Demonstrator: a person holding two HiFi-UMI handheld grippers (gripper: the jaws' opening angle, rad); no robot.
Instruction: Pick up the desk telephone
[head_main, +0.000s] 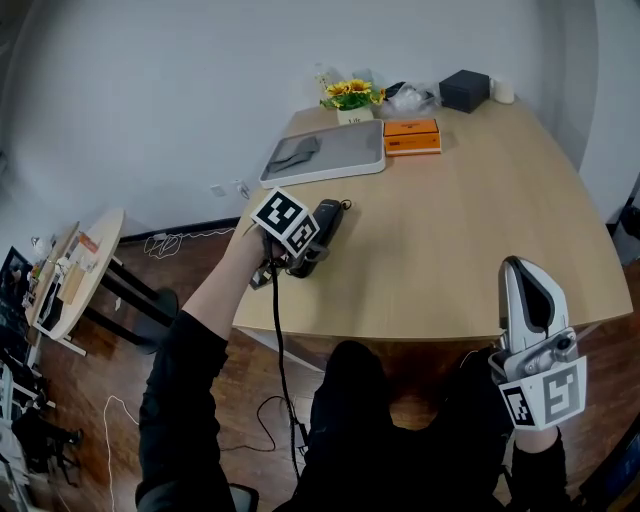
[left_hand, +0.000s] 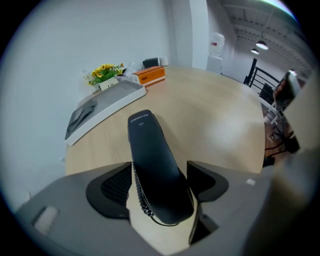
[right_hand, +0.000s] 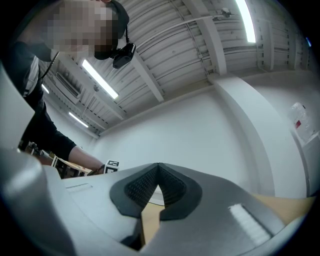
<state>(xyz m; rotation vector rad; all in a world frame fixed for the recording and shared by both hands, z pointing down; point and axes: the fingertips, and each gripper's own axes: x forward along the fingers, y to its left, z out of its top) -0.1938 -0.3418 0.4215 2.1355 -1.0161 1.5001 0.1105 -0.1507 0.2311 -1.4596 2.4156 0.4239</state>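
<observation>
The left hand-held gripper had its jaws closed on the black telephone, which lay near the left edge of the table; the coiled cord ran along its left pad. Beyond the telephone stood a grey tray, an orange box, flowers and a black box, all well apart from it. The right hand-held gripper pointed upward at the near edge of the table, its jaws together and with nothing between them.
</observation>
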